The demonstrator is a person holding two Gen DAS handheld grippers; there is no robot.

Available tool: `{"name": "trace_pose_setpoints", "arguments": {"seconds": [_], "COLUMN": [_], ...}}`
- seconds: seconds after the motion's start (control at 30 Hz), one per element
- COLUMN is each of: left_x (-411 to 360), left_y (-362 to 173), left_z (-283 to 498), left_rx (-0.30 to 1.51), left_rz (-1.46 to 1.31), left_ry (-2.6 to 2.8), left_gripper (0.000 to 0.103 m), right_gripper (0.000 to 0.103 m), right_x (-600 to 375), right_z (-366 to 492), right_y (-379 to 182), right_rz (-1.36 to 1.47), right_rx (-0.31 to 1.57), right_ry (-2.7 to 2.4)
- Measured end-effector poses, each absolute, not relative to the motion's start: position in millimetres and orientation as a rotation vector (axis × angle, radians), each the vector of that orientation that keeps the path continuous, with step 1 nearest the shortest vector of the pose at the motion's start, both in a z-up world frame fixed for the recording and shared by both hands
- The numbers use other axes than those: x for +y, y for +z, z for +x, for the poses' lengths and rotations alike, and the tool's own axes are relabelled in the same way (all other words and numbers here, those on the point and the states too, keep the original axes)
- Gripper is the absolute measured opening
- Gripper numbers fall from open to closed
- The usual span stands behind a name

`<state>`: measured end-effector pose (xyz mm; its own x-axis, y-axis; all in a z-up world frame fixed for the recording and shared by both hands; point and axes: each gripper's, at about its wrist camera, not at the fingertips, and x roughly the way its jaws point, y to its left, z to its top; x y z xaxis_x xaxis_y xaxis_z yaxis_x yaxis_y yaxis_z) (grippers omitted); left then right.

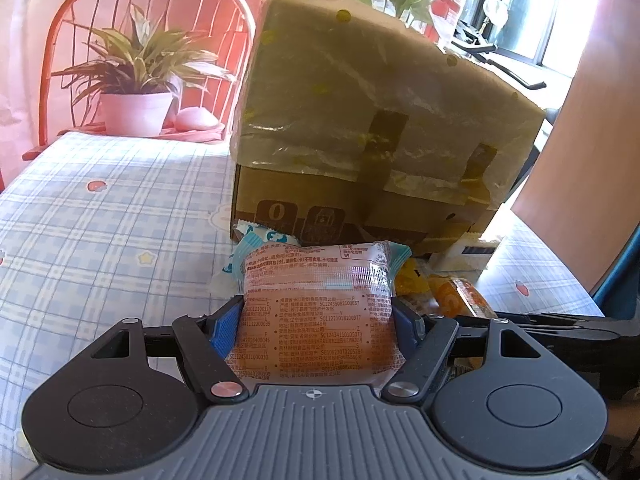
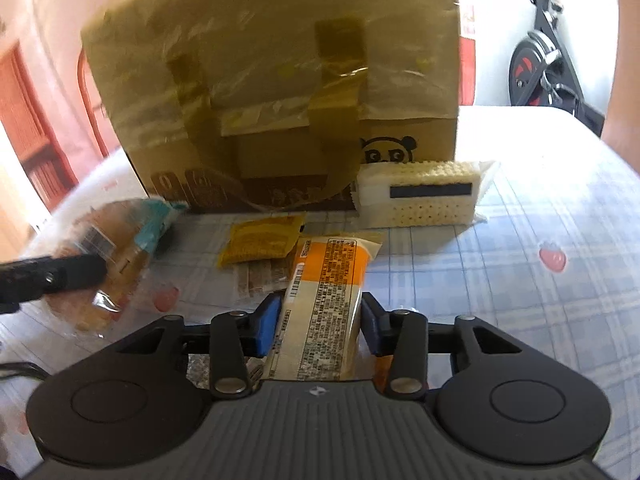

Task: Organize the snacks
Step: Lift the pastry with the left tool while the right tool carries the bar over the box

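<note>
The left tool squeezes a see-through cake pack between its blue pads; the pack's near end is hidden behind the tool's grey body. The right tool has a long orange-and-white snack bar between its pads (they look pressed on the wrapper, though the near end is hidden under the tool). A big cardboard box wrapped in shiny tape stands on the checked counter; its top is cut off in the right wrist view. A yellow packet lies before the box, partly under the bar; a white wafer pack leans by the box.
</note>
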<state>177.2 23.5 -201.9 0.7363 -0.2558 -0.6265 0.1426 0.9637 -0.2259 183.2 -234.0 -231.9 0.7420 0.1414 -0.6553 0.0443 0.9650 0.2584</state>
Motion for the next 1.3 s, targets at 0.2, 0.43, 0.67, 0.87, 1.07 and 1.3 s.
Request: {"name": "trace_pose_setpoints", "arguments": {"seconds": [0.2, 0.43, 0.67, 0.87, 1.07, 1.3], "left_x": [22, 21, 18, 10, -2, -19], "left_y": [-193, -165, -122, -89, -59, -30], "left_z": [178, 178, 183, 189, 208, 250], "left_rx": [0.680, 0.604, 0.507, 0.435, 0.385, 0.343], "left_rz": [-0.157, -0.108, -0.097, -0.094, -0.073, -0.049], "left_ry": [-0.234, -0.273, -0.328, -0.381, -0.394, -0.396], "left_gripper": [0.076, 0.076, 0.076, 0.076, 0.076, 0.076], "right_gripper": [0.044, 0.044, 0.044, 0.044, 0.044, 0.044], "right_x": [-249, -256, -258, -263, -269, -280], "right_z": [170, 160, 158, 159, 173, 203], "right_y": [-217, -182, -137, -99, -72, -53], "right_rz": [0.324, 0.335, 0.298, 0.264, 0.237, 0.192], "right_rx": [0.673, 0.563, 0.434, 0.335, 0.280, 0.234], "right_ry": [0.051, 0.079, 0.121, 0.150, 0.160, 0.155]}}
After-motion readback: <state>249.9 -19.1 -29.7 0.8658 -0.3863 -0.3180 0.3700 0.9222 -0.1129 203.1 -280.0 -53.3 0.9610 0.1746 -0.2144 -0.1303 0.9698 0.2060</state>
